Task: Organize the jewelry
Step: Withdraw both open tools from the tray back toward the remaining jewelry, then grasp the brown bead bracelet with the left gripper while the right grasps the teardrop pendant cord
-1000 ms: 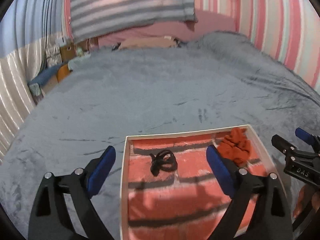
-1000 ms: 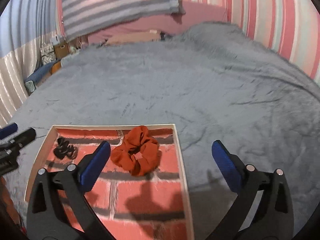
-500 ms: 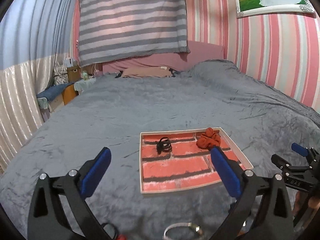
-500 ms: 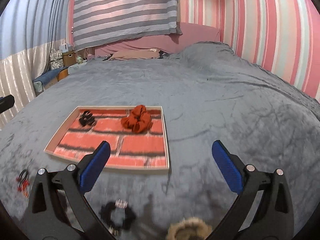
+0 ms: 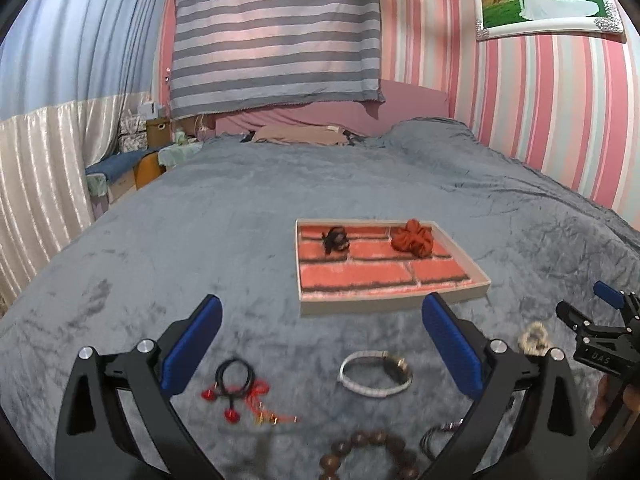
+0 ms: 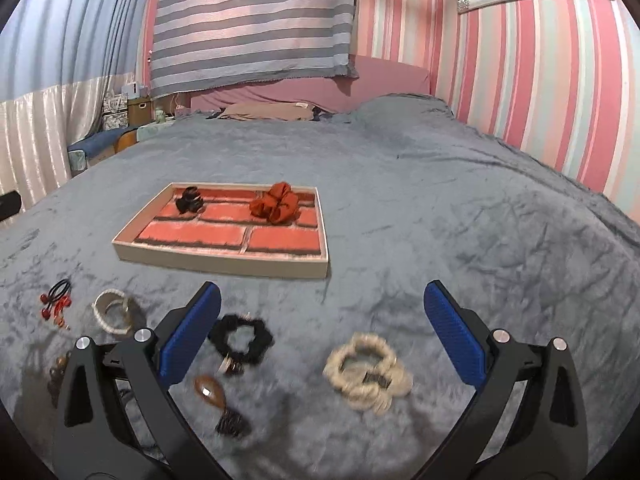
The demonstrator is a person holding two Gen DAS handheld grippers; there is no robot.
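A brick-patterned tray (image 5: 394, 300) (image 6: 224, 260) lies on the grey bed and holds a black claw clip (image 5: 336, 240) (image 6: 189, 200) and an orange scrunchie (image 5: 412, 238) (image 6: 276, 202). My left gripper (image 5: 320, 344) is open and empty above a black hair tie with red beads (image 5: 234, 380), a white bracelet (image 5: 374, 372) and a wooden bead bracelet (image 5: 368, 452). My right gripper (image 6: 320, 340) is open and empty above a black scrunchie (image 6: 240, 338), a cream scrunchie (image 6: 366, 372) and a brown hair clip (image 6: 218, 400).
The grey blanket (image 6: 440, 200) covers the whole bed. A pillow (image 5: 300, 134) lies at the head. Boxes and clutter (image 5: 132, 164) stand off the bed's left side. The right gripper shows at the right edge of the left wrist view (image 5: 600, 340).
Both grippers have pulled back from the tray toward the near side of the bed. The loose jewelry on the blanket has come into view. Both stay open.
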